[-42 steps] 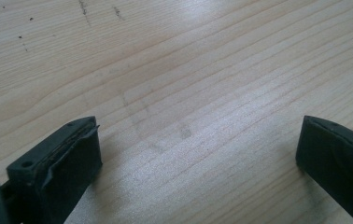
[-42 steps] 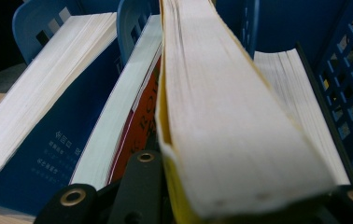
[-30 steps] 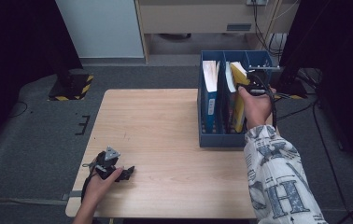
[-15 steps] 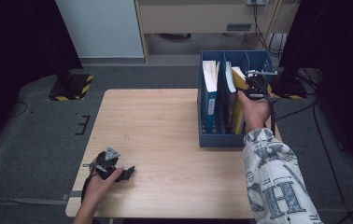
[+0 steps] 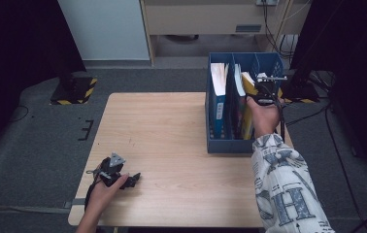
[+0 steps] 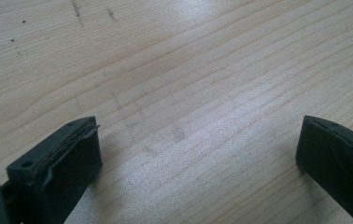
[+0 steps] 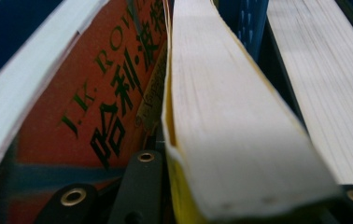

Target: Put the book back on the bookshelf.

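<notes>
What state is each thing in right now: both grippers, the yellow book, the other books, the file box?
Right gripper: shut on the yellow book, inside the box.
Yellow book: clamped, page edges up, leaning.
Orange book: standing in the box beside the yellow book, tilted.
Left book: upright in the box's left slot.
File box: upright on the table, holding books.
Left gripper: open, nothing between its jaws, low over the table.

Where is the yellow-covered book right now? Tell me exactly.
In the high view the yellow-covered book stands in the blue plastic file box at the table's right, clamped by the right tongs, beside an orange-covered book.
</notes>
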Demonstrator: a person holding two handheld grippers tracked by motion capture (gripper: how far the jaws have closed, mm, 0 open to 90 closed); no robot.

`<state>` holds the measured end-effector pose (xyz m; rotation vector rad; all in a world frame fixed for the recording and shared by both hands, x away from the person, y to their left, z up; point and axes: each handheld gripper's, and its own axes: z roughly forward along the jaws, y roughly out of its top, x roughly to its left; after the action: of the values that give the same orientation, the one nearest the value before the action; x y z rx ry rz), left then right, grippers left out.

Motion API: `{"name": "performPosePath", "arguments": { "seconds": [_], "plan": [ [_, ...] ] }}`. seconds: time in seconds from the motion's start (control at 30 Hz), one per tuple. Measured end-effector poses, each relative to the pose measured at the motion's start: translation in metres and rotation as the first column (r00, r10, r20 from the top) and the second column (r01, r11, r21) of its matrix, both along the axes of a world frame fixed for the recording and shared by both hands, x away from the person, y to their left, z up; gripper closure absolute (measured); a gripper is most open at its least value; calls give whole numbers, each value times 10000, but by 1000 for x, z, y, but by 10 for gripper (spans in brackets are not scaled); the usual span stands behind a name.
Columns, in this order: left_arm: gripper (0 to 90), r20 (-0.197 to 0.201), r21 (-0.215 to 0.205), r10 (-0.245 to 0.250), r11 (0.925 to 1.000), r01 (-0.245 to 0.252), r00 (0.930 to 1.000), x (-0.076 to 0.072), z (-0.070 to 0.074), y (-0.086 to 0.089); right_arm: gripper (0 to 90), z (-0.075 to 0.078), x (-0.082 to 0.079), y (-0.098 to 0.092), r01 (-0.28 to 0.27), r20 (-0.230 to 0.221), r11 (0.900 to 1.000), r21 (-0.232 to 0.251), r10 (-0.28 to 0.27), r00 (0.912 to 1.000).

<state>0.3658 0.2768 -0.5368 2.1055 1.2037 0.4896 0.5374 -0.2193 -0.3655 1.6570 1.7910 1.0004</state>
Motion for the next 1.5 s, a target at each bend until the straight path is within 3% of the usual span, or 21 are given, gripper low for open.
{"name": "performPosePath", "arguments": {
  "seconds": [0.33,0.7,1.5],
  "plan": [
    [0,6,-7,-18,10000,18,10000,0,0,0,742,-2,0,-3,-1,-31,10000,15,1,10000],
    [0,-27,-24,-5,10000,5,10000,0,0,-1,720,1,-6,0,-383,-476,9992,-123,377,9982],
    [0,16,-9,-59,10000,59,10000,0,0,-1,693,18,-16,-2,-1033,-765,9945,-188,1016,9919]
  ]
}}
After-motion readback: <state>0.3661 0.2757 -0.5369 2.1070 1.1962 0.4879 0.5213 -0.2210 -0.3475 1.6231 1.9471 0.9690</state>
